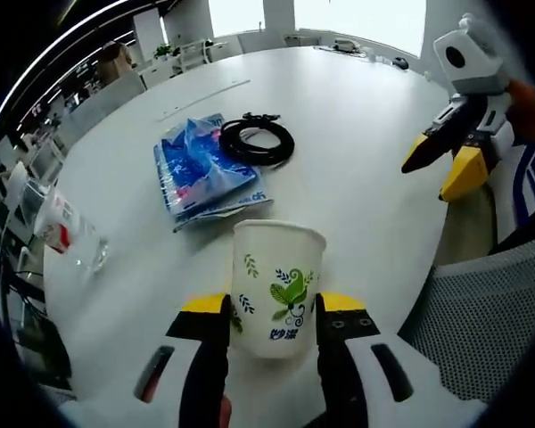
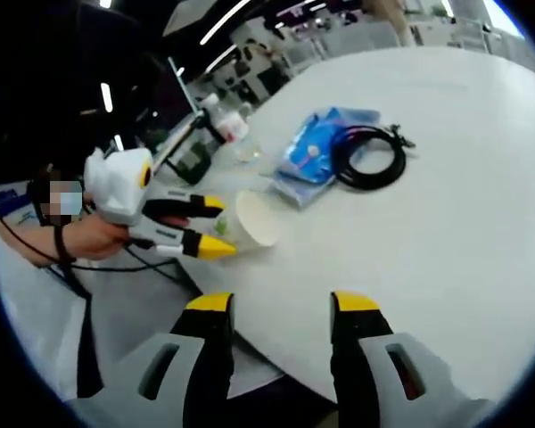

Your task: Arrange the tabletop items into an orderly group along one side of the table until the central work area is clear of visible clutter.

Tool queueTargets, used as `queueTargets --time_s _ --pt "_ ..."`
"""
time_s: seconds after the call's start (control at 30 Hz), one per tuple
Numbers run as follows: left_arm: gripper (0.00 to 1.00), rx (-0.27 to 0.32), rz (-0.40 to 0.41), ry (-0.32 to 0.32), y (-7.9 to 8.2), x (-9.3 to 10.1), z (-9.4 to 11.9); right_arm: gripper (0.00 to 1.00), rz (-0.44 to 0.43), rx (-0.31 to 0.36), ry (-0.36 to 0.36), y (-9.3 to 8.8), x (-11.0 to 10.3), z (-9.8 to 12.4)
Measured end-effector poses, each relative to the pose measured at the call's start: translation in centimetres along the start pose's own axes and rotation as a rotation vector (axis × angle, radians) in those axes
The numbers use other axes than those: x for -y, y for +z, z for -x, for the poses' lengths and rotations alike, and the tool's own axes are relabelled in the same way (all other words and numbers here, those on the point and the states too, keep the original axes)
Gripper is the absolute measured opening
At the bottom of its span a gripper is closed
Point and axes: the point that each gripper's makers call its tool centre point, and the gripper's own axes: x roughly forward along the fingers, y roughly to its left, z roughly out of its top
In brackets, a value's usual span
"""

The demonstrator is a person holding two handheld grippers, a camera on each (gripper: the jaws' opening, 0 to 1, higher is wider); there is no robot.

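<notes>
A large round white table (image 1: 366, 160) is seen in both views, with its near edge running below the grippers and office desks and chairs (image 1: 174, 58) visible beyond its far edge.

A blue plastic packet (image 1: 201, 169) is laid flat on the table, towards the middle; in the right gripper view it (image 2: 316, 152) is seen between the cup and the cable. A black cable coil (image 1: 257, 141) is placed just beside the packet, touching or slightly overlapping the packet's far corner; in the right gripper view the coil (image 2: 367, 156) is seen on the side of the packet away from the cup.

A white paper cup (image 1: 276, 290) printed with green leaves is held upright between the jaws of the left gripper (image 1: 272, 316), close to the near edge of the table. The jaws are pressed against both sides of the cup. In the right gripper view the left gripper (image 2: 209, 227) is seen held by a hand (image 2: 94, 236), with the cup (image 2: 254, 218) at its yellow tips, mouth turned towards the camera.

The right gripper (image 2: 281, 303) is held above the near edge of the table with its jaws apart and nothing between them; in the left gripper view it (image 1: 441, 169) is seen over the table's right edge.

A clear plastic bottle (image 1: 67, 227) with a red and white label is seen near the table's left edge.
</notes>
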Motion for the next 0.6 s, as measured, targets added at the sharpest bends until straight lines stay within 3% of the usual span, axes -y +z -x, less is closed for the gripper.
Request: queueTargets --time_s 0.6 --pt "0.37 0.027 0.071 0.000 -0.9 -0.1 0.6 0.41 0.075 -0.002 0.031 2.2 -1.4 -0.9"
